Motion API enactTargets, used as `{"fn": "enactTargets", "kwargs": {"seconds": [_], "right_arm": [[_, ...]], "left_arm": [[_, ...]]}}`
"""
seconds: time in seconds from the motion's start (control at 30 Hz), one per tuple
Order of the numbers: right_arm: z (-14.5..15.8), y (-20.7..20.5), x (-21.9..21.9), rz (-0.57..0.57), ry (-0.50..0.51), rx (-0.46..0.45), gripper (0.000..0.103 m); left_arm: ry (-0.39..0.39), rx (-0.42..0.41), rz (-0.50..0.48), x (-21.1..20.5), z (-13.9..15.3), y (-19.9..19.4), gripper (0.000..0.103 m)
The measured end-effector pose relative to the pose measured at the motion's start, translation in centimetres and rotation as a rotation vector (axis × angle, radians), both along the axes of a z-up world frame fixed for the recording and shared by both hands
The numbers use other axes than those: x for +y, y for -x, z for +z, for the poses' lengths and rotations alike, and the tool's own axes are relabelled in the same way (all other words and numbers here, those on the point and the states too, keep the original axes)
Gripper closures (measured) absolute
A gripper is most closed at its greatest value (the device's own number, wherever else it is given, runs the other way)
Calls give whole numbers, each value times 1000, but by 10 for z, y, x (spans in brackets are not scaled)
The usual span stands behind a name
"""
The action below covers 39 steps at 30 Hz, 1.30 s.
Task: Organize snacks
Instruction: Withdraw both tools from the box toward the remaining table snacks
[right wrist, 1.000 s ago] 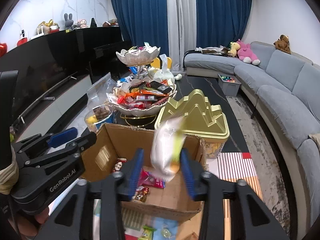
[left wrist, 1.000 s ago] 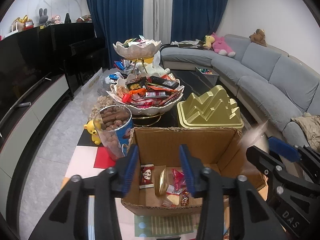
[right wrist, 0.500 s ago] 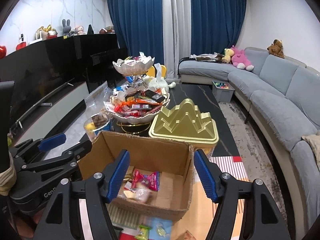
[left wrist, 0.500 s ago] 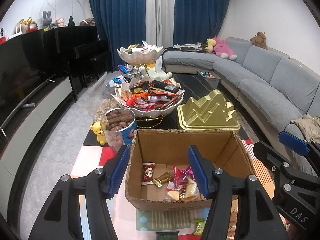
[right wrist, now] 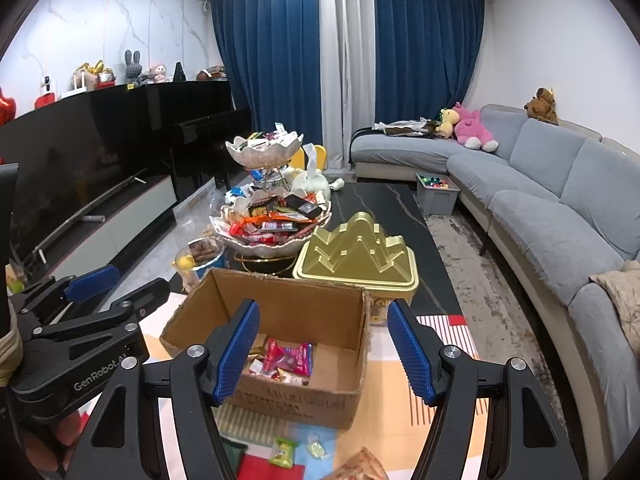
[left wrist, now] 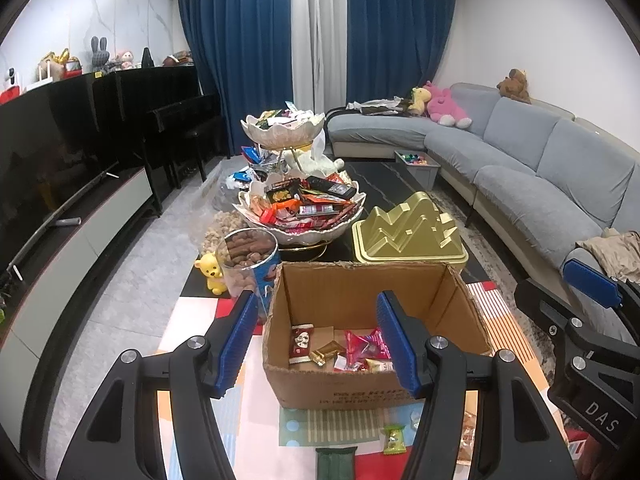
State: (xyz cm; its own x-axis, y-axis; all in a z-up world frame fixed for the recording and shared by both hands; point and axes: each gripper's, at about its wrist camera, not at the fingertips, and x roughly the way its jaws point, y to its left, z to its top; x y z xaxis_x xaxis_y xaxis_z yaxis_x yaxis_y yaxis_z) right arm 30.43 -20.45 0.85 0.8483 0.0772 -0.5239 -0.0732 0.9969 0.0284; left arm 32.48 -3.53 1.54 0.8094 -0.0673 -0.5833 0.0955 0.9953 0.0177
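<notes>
An open cardboard box (left wrist: 372, 280) stands on the patterned table, and several wrapped snacks (left wrist: 360, 350) lie on its floor. My left gripper (left wrist: 316, 320) hovers above the box's near side, open, with nothing between its blue pads (left wrist: 236, 340). Level with it on the right, my right gripper (right wrist: 324, 320) is also open and empty over the same box (right wrist: 288, 300). Each wrist view catches the other gripper at its edge: right gripper (left wrist: 560, 292), left gripper (right wrist: 120, 288). Loose candies (right wrist: 283, 451) lie on the mat in front of the box.
Behind the box stand a two-tier bowl piled with snacks (left wrist: 300, 208), a gold mountain-shaped tin (left wrist: 408, 228), a clear jar of chocolates (left wrist: 250, 264) and a yellow bear figure (left wrist: 212, 276). A grey sofa (left wrist: 540, 184) runs along the right, a TV unit (left wrist: 80, 232) along the left.
Both grippers opened wider and drew back and up from the box. The gold candy and the pale packet seen between their jaws a second ago now lie in the box.
</notes>
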Motion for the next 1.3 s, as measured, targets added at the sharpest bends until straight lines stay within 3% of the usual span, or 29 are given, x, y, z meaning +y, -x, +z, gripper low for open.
{"fn": "enactTargets", "kwargs": {"seconds": [0.73, 1.3], "right_arm": [[-17, 34, -5, 27, 14, 19, 36], [-62, 45, -5, 68, 50, 94, 36]], "left_arm": [[-12, 18, 14, -2, -13, 43, 42], [-18, 112, -6, -4, -61, 60, 42]]}}
